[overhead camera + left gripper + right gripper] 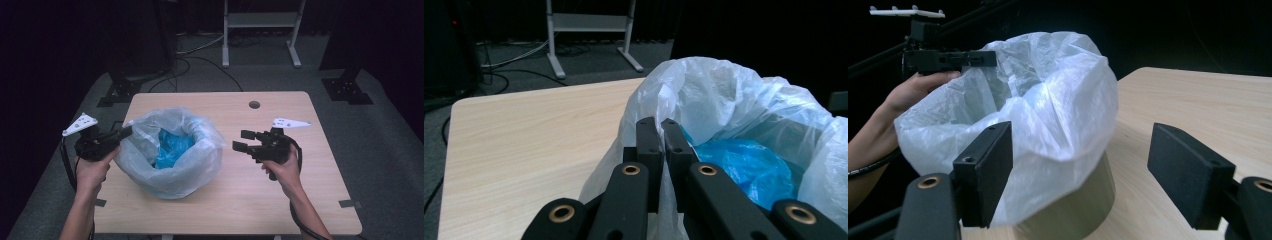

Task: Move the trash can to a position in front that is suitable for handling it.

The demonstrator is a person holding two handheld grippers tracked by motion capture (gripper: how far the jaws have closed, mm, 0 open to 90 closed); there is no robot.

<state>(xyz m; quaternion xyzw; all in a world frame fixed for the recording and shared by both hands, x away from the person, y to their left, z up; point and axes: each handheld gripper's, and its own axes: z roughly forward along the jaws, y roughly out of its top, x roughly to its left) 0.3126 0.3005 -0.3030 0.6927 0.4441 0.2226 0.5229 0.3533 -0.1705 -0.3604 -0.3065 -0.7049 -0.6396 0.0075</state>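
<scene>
**High view: bag pinched on the left, right side wide open**

High view has the wooden table as the biggest thing, and most of its top is bare, so plenty of room right of centre and along the near edge. Far edge has a small round hole.

Next down is the white plastic bag, sitting left of centre with its mouth open upward. It lines a round bin whose side peeks out under the plastic in the right gripper view. Some blue plastic is bunched inside.

Left gripper is at the bag's left rim, jaws clamped tight on a fold of the film; left gripper view shows the plastic squeezed between them.

Right gripper hovers over bare table just right of the bag, jaws spread wide, gripping nothing, apart from the plastic.
</scene>
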